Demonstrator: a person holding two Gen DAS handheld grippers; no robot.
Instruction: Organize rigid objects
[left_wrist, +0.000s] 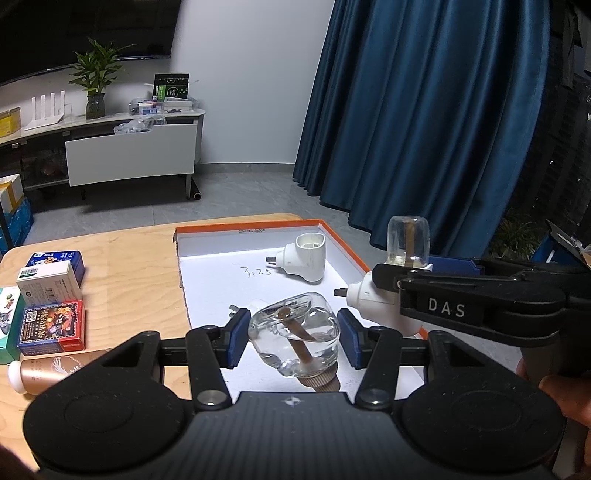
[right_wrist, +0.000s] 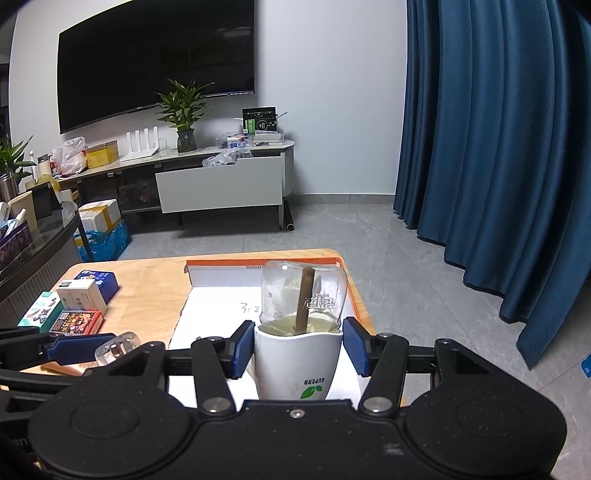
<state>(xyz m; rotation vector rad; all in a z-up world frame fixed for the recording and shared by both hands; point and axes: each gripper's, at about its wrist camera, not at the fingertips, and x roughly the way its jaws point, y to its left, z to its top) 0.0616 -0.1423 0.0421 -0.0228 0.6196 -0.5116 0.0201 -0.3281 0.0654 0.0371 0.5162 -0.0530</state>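
Two hand-held grippers: left (left_wrist: 293, 338) around bottle (left_wrist: 295, 332), right (right_wrist: 297, 349) around vaporizer (right_wrist: 295, 365).

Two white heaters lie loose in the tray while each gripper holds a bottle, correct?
No: the left wrist view shows one loose white heater in the tray. The left gripper does frame a bottle; the right gripper holds a second heater with its bottle.

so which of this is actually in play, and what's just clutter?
In play:
left gripper, around a clear refill bottle
right gripper, around a white plug-in unit with bottle
spare white plug-in unit
orange-edged tray

Lying about:
small boxes
tan tube
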